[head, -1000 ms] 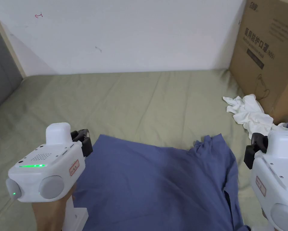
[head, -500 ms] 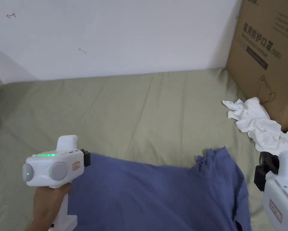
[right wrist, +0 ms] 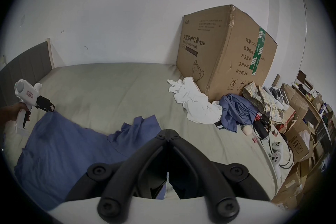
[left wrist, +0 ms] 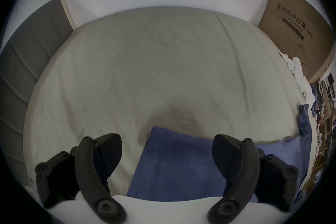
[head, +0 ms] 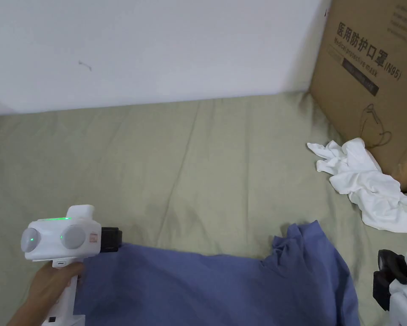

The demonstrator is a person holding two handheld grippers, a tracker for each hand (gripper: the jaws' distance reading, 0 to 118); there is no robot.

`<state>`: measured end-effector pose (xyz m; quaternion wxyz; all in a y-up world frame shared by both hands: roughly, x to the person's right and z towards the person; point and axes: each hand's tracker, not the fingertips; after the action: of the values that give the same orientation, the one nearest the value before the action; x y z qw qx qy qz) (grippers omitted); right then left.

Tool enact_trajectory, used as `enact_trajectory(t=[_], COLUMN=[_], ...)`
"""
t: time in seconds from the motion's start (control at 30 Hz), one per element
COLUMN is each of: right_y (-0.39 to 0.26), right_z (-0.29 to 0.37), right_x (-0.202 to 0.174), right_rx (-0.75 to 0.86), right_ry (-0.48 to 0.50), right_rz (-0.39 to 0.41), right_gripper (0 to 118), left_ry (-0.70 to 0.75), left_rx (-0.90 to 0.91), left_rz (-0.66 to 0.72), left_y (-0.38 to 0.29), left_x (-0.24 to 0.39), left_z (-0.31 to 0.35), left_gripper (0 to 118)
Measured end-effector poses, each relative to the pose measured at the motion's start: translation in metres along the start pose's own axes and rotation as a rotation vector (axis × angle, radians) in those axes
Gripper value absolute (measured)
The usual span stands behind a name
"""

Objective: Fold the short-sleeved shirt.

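**Blue shirt flat on the bed, one claw wide, one closed**

The left gripper (left wrist: 167, 155), a white pistol-shaped tool with black jaws, hangs spread wide over the far left corner of the blue short-sleeved cotton shirt (head: 215, 288), gripping nothing. The shirt lies on the olive-green bedsheet (head: 177, 170), running rightward from that claw to a bunched sleeve. The right gripper (right wrist: 168, 138) has its jaws closed tip to tip, just right of the shirt. Beyond it lie a crumpled white cloth (head: 368, 186) and a brown cardboard box (head: 368, 76).
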<state>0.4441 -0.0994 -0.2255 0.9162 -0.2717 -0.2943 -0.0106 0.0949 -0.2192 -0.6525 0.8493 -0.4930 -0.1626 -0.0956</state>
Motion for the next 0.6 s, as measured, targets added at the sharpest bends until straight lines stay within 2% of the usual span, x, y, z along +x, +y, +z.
enact_trajectory(t=[0.07,0.17,0.2,0.23,0.3,0.33,0.37,0.4,0.47,0.5,0.53,0.57,0.6], right_y=[-0.004,-0.007,-0.008,-0.009,-0.009,-0.009,-0.009,-0.01,-0.011,-0.012,-0.014,-0.017,-0.022], right_z=[-0.004,-0.009,-0.011,-0.014,-0.023,-0.029,-0.035,-0.043,-0.063,-0.076,-0.091,-0.105,-0.12], right_x=[0.003,0.006,0.007,0.008,0.01,0.011,0.012,0.013,0.015,0.015,0.014,0.013,0.012], right_rx=[-0.015,-0.039,-0.047,-0.059,-0.092,-0.112,-0.136,-0.156,-0.209,-0.24,-0.285,-0.326,-0.384], right_ry=[-0.005,-0.007,-0.005,-0.001,0.009,0.02,0.031,0.045,0.066,0.077,0.086,0.078,0.079], right_rz=[-0.003,-0.013,-0.019,-0.026,-0.044,-0.061,-0.078,-0.095,-0.113,-0.11,-0.104,-0.099,-0.103], right_gripper=[2,2,2,2,2,3,3,4,23,38,76,102,116], left_ry=[-0.002,-0.004,0.017,0.0,-0.002,0.004,-0.015,-0.027,-0.06,-0.072,-0.092,-0.109,-0.124], left_rx=[-0.032,-0.091,-0.049,-0.02,-0.022,-0.01,-0.009,0.004,0.071,0.104,0.124,0.15,0.165], left_rz=[0.004,-0.019,-0.036,-0.044,-0.063,-0.073,-0.07,-0.058,-0.032,-0.02,-0.012,-0.007,-0.006], left_y=[-0.002,-0.009,-0.011,-0.01,-0.011,-0.011,-0.012,-0.011,-0.013,-0.014,-0.017,-0.019,-0.021], left_x=[0.002,0.01,0.014,0.016,0.019,0.02,0.018,0.017,0.013,0.011,0.013,0.013,0.012], left_z=[-0.008,-0.013,-0.007,-0.003,0.0,0.003,0.007,0.015,0.033,0.045,0.062,0.073,0.084], left_gripper=[103,80,66,66,57,31,12,9,9,9,9,9,9])
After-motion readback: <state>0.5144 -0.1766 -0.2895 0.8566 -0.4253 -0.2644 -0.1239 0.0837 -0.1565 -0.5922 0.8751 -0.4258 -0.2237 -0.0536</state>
